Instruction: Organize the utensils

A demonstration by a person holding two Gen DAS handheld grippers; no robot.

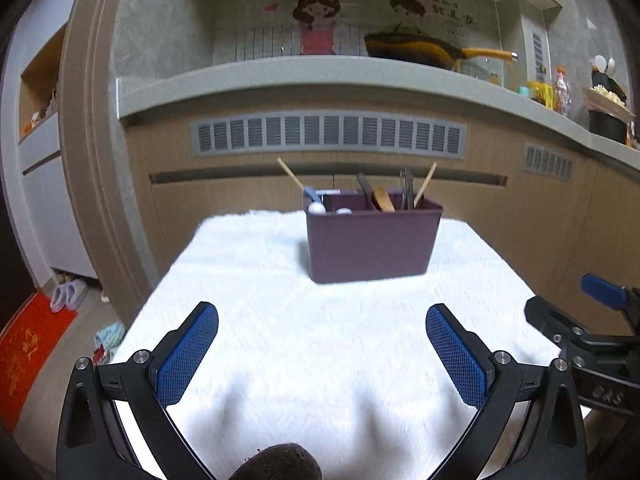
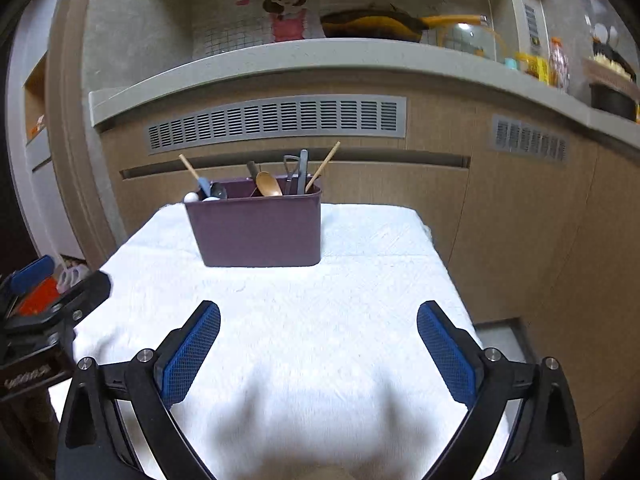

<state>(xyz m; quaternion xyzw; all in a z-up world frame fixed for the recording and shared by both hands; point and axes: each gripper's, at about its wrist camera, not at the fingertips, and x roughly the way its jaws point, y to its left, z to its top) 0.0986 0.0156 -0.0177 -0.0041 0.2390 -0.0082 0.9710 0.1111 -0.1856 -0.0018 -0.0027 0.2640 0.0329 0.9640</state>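
Both the left gripper and right gripper, jaws apart and empty, hover over a white towel; the purple utensil caddy looks fully loaded, so backing away level avoids snagging it.

Utensil lower ends inside caddy

Both the left gripper and the right gripper have black frames, silver screws, and blue mesh-textured pads.
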